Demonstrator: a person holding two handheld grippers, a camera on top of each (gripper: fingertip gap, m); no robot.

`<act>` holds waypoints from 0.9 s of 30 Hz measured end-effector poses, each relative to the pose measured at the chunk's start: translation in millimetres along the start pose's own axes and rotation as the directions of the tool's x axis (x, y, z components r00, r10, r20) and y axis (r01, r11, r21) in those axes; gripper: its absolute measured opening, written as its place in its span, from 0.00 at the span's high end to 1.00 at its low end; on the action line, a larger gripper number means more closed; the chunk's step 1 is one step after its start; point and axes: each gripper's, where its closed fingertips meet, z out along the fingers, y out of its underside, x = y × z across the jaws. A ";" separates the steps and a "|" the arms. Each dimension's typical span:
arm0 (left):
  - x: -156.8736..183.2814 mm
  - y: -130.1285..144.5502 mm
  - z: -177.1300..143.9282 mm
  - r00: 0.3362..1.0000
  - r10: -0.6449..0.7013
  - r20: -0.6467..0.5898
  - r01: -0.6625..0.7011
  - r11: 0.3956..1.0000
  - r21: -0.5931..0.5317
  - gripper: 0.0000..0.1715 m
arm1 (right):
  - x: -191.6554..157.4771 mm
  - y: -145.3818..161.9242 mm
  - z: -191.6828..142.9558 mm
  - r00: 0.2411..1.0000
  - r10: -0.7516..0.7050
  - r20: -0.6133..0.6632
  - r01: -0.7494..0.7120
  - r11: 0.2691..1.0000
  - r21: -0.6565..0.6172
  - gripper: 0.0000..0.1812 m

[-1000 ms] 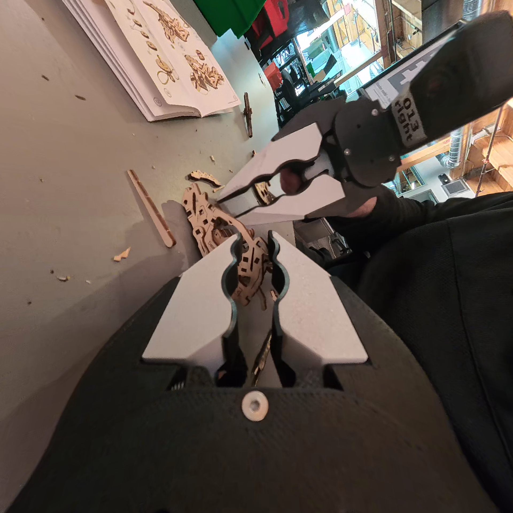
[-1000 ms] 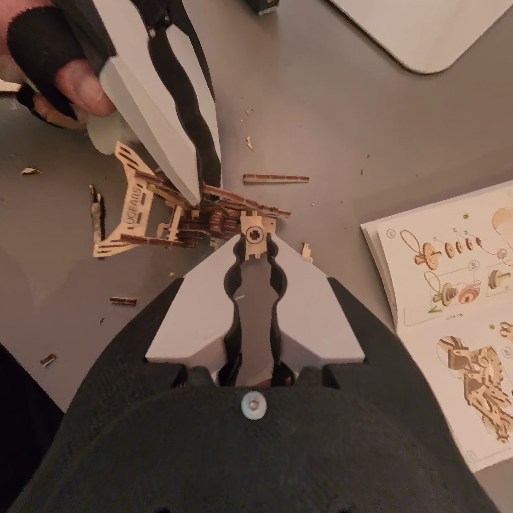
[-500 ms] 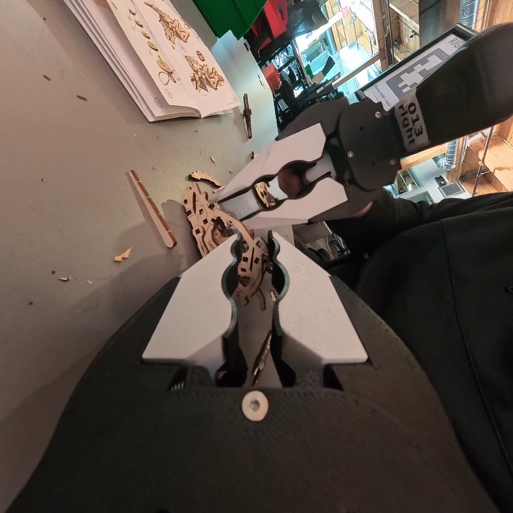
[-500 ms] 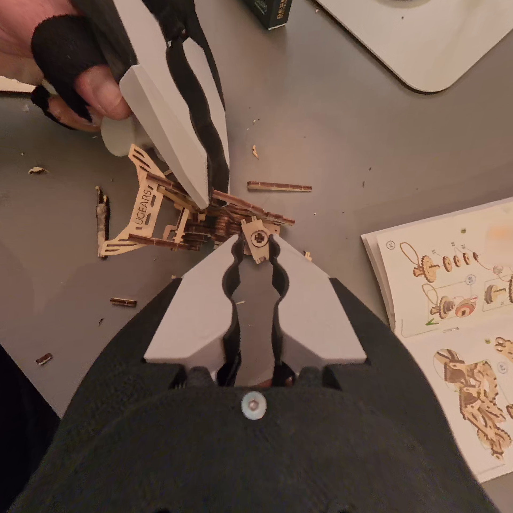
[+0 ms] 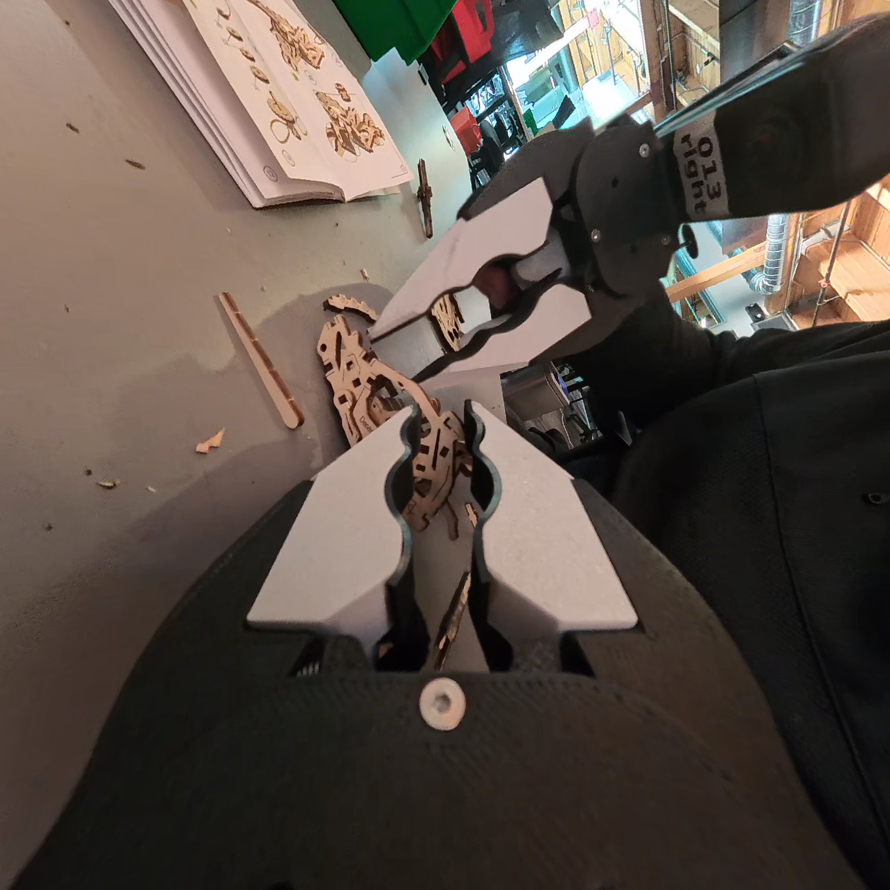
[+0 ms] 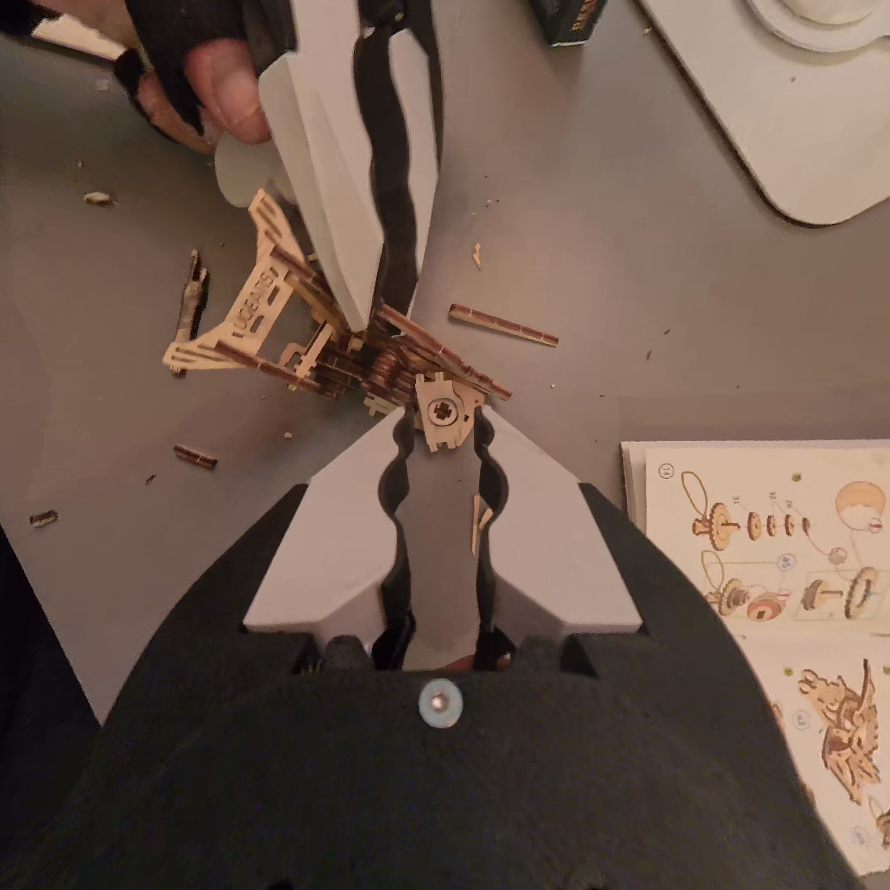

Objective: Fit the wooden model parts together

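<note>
A partly built wooden model (image 6: pixel 269 332) of slotted plywood plates rests on the grey table (image 6: pixel 602 241). My left gripper (image 5: pixel 440 412) is shut on one of its plates (image 5: pixel 433 462); it also shows from above in the right wrist view (image 6: pixel 380 327), held by a gloved hand (image 6: pixel 226 96). My right gripper (image 6: pixel 443 414) is shut on a small wooden part (image 6: pixel 443 419) with a cross-holed disc, tilted and touching the model's near end. The right gripper also shows in the left wrist view (image 5: pixel 395 354), just above the model.
An open instruction booklet (image 6: pixel 770 578) lies at the right; it also shows in the left wrist view (image 5: pixel 289 96). A loose wooden strip (image 6: pixel 503 325) and small scraps (image 6: pixel 195 456) lie around the model. A white board (image 6: pixel 794 120) and a dark box (image 6: pixel 573 19) lie at the far side. Spacing between my two grippers at the tips: around 4 centimeters.
The model has turned in the left gripper, its open frame end swinging up. The small part in the right gripper has tilted. The right gripper has drawn slightly up from the table.
</note>
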 end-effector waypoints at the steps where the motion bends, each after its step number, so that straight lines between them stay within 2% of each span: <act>1: 0.0 0.0 0.0 1.000 -0.001 -0.001 0.001 1.000 0.000 0.91 | -0.4 2.1 1.3 1.000 -0.018 0.012 0.018 1.000 -0.010 0.88; 8: 0.2 -0.1 -0.1 1.000 0.003 0.002 -0.003 1.000 0.001 0.91 | -2.3 4.6 7.6 0.998 0.004 0.055 -0.003 1.000 -0.025 0.92; 14: 2.1 -0.6 2.1 0.999 0.031 0.019 -0.031 0.999 0.009 0.92 | -0.2 5.7 5.0 0.986 0.163 0.044 -0.159 0.984 -0.077 0.92; 21: 3.7 -1.1 5.8 0.996 0.071 0.059 -0.073 0.997 0.029 0.92 | -1.9 8.9 4.4 0.915 0.401 0.036 -0.395 0.912 -0.108 0.92; 27: 9.9 2.9 12.5 0.983 0.146 0.110 -0.150 0.988 0.032 0.91 | -4.4 10.7 1.5 0.880 0.473 0.029 -0.469 0.878 -0.095 0.92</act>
